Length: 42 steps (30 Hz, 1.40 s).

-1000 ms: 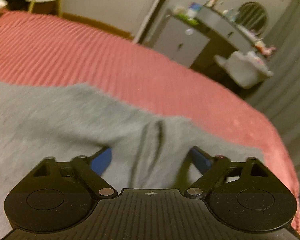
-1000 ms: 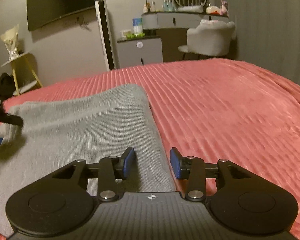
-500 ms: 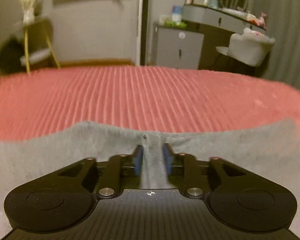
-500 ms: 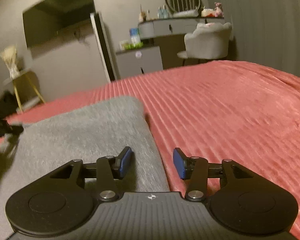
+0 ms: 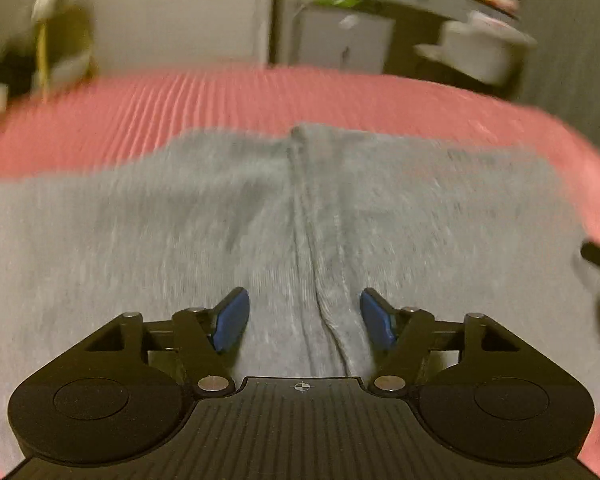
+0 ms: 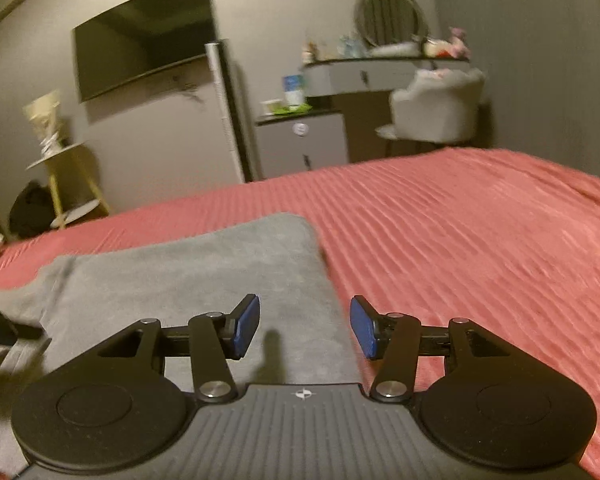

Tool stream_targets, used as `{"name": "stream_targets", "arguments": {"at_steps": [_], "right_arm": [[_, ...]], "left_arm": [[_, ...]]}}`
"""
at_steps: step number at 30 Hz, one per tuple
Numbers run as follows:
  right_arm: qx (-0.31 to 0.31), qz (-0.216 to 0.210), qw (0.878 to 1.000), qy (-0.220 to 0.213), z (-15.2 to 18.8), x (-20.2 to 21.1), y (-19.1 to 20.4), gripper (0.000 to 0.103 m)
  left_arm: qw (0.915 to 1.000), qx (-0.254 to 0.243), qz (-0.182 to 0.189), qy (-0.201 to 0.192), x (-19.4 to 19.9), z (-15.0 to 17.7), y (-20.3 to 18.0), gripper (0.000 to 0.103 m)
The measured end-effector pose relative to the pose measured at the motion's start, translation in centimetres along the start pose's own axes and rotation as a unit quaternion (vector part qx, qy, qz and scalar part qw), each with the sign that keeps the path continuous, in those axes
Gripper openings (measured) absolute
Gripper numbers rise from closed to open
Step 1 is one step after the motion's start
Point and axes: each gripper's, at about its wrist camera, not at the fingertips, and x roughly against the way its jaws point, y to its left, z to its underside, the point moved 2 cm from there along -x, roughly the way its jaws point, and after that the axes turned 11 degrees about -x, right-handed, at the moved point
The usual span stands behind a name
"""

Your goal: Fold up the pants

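Grey pants lie flat on a pink ribbed bedspread. In the left wrist view a raised seam runs down their middle toward my left gripper, which is open and empty just above the cloth, one finger on each side of the seam. In the right wrist view the pants lie at the left and my right gripper is open and empty over their right edge. The other gripper's dark tip shows at the left edge.
The pink bedspread stretches wide to the right of the pants. Beyond the bed stand a grey cabinet, a vanity with a round mirror, a pale chair, a yellow side table and a wall TV.
My left gripper, shut on the seam half a second ago, has opened and drawn back, with more pants now ahead of it. My right gripper has opened wider and stayed over the edge.
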Motion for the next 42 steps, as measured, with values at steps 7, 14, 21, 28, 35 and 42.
{"name": "stream_targets", "arguments": {"at_steps": [7,14,21,28,35,42], "right_arm": [[0.071,0.036,0.996,0.045,1.6,-0.4,1.4,0.069],[0.138,0.001,0.99,0.016,2.2,1.2,3.9,0.071],[0.134,0.017,0.989,0.051,2.6,-0.2,4.1,0.089],[0.132,0.022,0.99,0.052,3.2,0.2,4.2,0.089],[0.138,0.028,0.989,0.049,3.0,-0.2,4.6,0.089],[0.135,0.024,0.99,0.042,2.7,0.3,4.3,0.089]], "left_arm": [[0.9899,0.078,-0.103,-0.058,5.1,0.2,3.8,0.073],[0.9356,0.322,-0.137,-0.051,10.1,10.1,18.3,0.072],[0.8505,0.519,-0.042,-0.071,9.8,18.3,25.7,0.062],[0.8138,0.571,-0.002,-0.11,7.5,18.0,27.9,0.055],[0.8707,0.476,-0.053,-0.11,9.5,16.3,26.6,0.021],[0.9398,0.267,-0.13,-0.169,15.0,7.5,19.9,0.017]]}}
